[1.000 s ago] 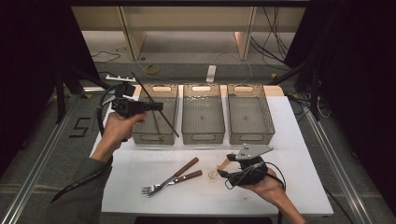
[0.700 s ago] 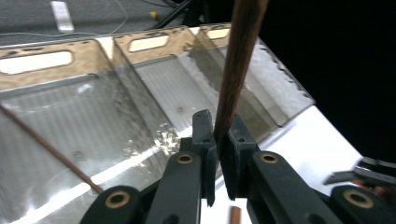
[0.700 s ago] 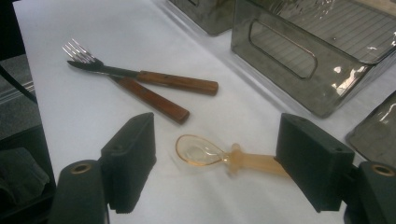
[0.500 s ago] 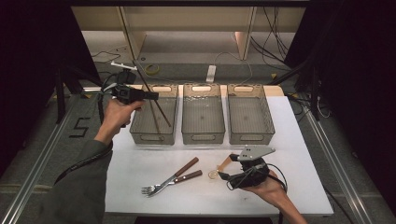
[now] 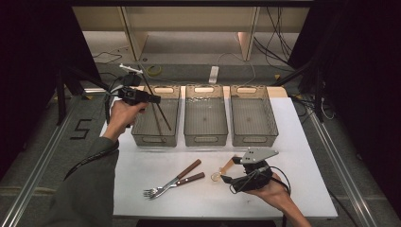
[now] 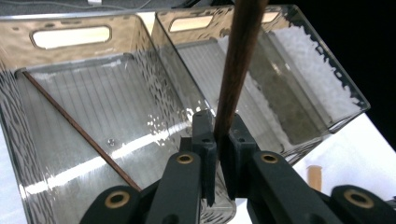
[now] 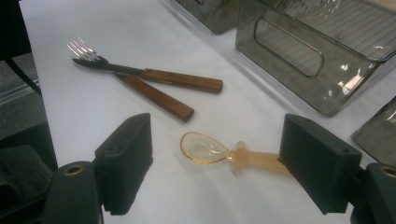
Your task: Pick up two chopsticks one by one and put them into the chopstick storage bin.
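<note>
On the white bench (image 5: 302, 142) stand 3 clear plastic bins in a row. The left gripper (image 5: 153, 99) is held above the left bin (image 5: 156, 137), its jaws closed tight on a dark wooden chopstick (image 6: 236, 65), which slants down over the bin in the high view. A 2nd chopstick (image 6: 79, 133) lies slanted on that bin's floor. The middle bin (image 5: 205, 135) and the right bin (image 5: 253, 135) stand just beside it, along the bench's far edge.

Nearer the person, the right gripper (image 7: 215, 172) hovers low over the bench with its jaws spread wide and nothing between them. Just ahead of the jaws lies a small amber plastic spoon (image 7: 219, 153), its bowl facing up and its handle running toward one jaw; whether it touches that jaw I cannot tell. Near it, 2 wooden-handled pieces lie crossed: a fork (image 7: 135, 84) and a knife (image 7: 163, 77).
</note>
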Motion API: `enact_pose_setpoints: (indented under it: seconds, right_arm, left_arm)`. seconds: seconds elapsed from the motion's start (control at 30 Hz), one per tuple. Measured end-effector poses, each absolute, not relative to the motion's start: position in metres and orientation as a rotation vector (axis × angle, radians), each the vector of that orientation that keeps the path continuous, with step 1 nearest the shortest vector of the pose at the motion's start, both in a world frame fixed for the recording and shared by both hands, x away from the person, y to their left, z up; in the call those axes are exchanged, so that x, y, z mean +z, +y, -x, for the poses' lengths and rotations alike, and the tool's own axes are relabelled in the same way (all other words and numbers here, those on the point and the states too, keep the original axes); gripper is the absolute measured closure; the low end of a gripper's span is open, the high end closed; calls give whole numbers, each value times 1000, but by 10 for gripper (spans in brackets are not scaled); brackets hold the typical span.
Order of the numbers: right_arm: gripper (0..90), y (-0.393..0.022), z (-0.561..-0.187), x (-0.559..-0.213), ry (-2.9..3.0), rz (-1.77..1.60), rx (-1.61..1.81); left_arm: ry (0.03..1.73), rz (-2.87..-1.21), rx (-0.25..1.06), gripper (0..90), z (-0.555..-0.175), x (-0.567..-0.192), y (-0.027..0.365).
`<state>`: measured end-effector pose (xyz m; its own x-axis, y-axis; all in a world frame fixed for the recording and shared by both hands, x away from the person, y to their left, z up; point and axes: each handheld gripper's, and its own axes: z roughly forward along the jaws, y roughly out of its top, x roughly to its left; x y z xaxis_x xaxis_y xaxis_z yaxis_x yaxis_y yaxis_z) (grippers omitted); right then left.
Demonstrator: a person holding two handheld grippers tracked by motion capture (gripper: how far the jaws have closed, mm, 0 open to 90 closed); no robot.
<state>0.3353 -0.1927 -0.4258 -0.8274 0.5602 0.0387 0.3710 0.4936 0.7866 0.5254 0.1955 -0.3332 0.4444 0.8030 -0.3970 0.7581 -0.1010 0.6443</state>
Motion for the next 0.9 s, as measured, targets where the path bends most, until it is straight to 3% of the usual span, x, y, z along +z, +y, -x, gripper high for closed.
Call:
enact_pose_setpoints:
  seconds: [0.9]
  right_arm:
    - [262, -193, -336, -426, 2519, -791, 1235]
  left_arm:
    - [1387, -1955, 15, 831, -533, -365, 184]
